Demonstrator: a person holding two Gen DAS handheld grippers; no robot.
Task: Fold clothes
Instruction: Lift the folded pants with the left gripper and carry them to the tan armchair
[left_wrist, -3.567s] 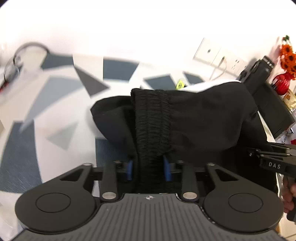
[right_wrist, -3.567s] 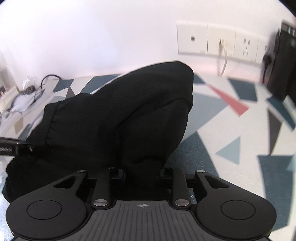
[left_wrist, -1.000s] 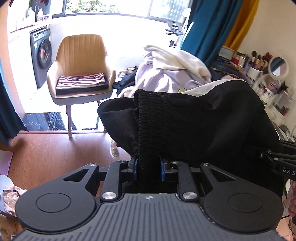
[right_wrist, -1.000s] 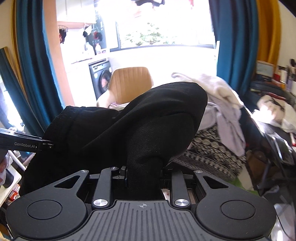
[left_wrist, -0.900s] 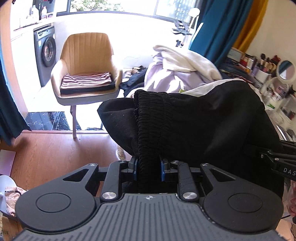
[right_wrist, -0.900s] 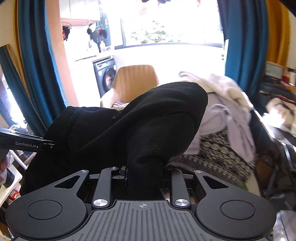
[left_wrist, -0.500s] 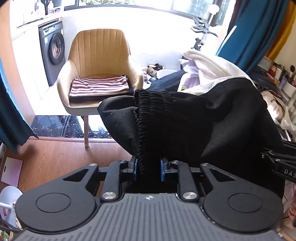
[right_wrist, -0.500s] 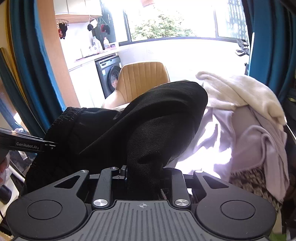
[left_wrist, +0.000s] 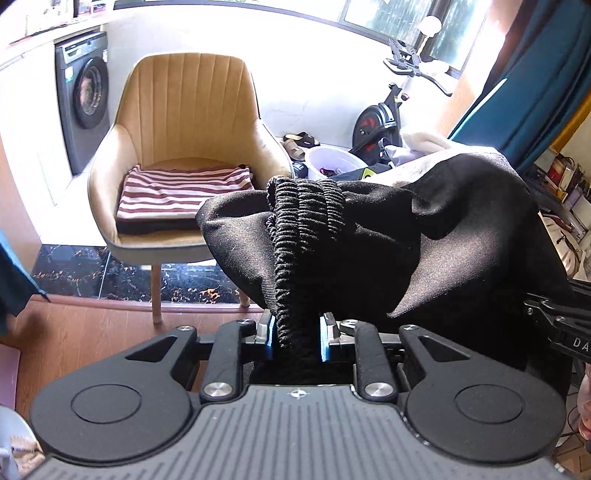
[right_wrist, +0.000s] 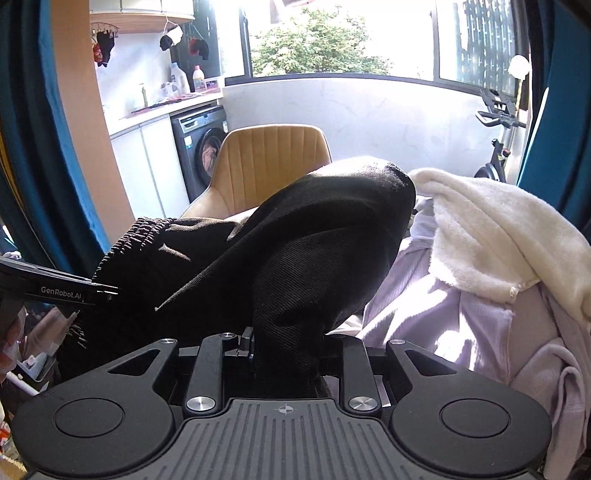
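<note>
Left gripper (left_wrist: 295, 341): clamped on the ribbed waistband of black garment (left_wrist: 424, 251).
Right gripper (right_wrist: 286, 349): clamped on bunched black fabric.
Garment: held aloft between both, in front of tan chair (left_wrist: 192, 107).

Both wrist views look close along their tools toward one chair (left_wrist: 177, 122).

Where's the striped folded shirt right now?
In the left wrist view, the striped shirt lies folded on the tan chair seat, left of the held black garment.

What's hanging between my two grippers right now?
The black garment alone spans from the left gripper, clamped on its ribbed waistband, to the right gripper; both wrist views show it.
</note>
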